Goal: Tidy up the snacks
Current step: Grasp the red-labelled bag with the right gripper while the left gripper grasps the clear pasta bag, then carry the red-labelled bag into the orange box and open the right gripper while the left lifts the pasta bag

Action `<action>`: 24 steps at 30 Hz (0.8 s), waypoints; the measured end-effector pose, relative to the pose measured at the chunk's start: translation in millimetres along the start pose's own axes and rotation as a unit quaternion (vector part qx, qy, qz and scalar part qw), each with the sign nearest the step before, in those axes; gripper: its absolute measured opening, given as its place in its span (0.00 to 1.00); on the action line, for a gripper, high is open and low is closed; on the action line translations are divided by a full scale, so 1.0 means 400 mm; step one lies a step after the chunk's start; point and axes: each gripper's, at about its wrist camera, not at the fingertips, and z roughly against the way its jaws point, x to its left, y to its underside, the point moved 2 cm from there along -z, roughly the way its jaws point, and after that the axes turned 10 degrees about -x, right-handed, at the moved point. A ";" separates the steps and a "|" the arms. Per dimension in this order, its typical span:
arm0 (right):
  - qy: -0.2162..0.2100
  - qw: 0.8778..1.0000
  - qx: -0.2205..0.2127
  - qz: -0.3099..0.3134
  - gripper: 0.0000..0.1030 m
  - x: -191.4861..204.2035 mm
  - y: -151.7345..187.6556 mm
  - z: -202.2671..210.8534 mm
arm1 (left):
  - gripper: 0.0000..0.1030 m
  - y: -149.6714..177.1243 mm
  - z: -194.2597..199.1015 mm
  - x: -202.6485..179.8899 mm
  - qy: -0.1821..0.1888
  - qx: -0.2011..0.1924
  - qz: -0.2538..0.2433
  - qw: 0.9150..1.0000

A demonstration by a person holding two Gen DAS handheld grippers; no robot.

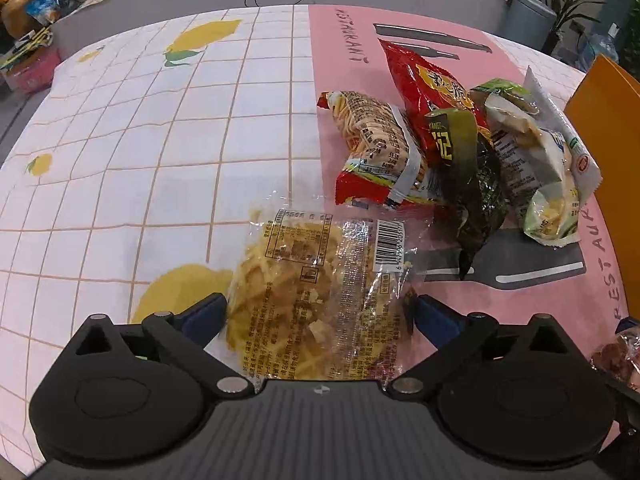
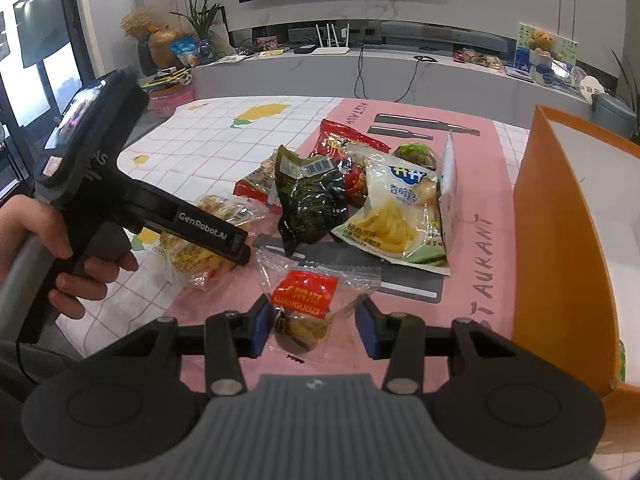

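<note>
A: Tools? Snacks?
B: Left tool point(image 1: 320, 312) spread wide around clear noodle packet point(image 1: 320, 280) on tabletop point(image 1: 140, 140); open tabletop leftward. Right tool point(image 2: 314, 330) half-open around nut packet point(image 2: 308, 304), orange box point(image 2: 560, 240) edging right.

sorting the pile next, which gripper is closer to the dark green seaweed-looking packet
Left, though it's close. The left gripper straddles the clear noodle packet beside the dark green packet; the right gripper sits nearer the camera, around the small red-label packet.

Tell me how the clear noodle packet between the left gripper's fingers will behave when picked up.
The noodle packet probably feels light, being mostly dry noodles. Its glossy, crinkled wrapper looks slippery, and loose crumbs inside suggest the noodle cake is brittle, so squeezing hard may crush it.
</note>
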 end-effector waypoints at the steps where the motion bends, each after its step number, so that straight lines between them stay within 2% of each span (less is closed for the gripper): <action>1: 0.001 1.000 0.000 0.000 0.42 -0.001 0.000 0.001 | 1.00 0.003 0.004 0.001 0.004 -0.003 0.000 1.000; 3: 0.001 1.000 -0.002 -0.001 0.42 -0.002 -0.001 0.002 | 1.00 0.004 0.011 -0.002 0.006 -0.009 0.000 1.000; 5: 0.002 1.000 -0.003 -0.002 0.42 -0.003 -0.003 0.004 | 0.91 0.004 0.021 0.001 0.006 -0.015 0.003 1.000; 9: -0.001 1.000 -0.010 -0.001 0.42 -0.001 -0.007 0.009 | 0.86 -0.004 0.035 0.023 0.024 -0.005 0.050 0.998; 15: -0.003 1.000 -0.019 -0.013 0.42 -0.009 -0.014 0.022 | 0.85 -0.010 0.076 0.050 0.031 -0.013 0.094 0.995; 24: -0.023 0.997 -0.061 -0.034 0.42 -0.019 -0.037 0.068 | 0.85 -0.022 0.177 0.052 0.061 -0.055 0.113 0.990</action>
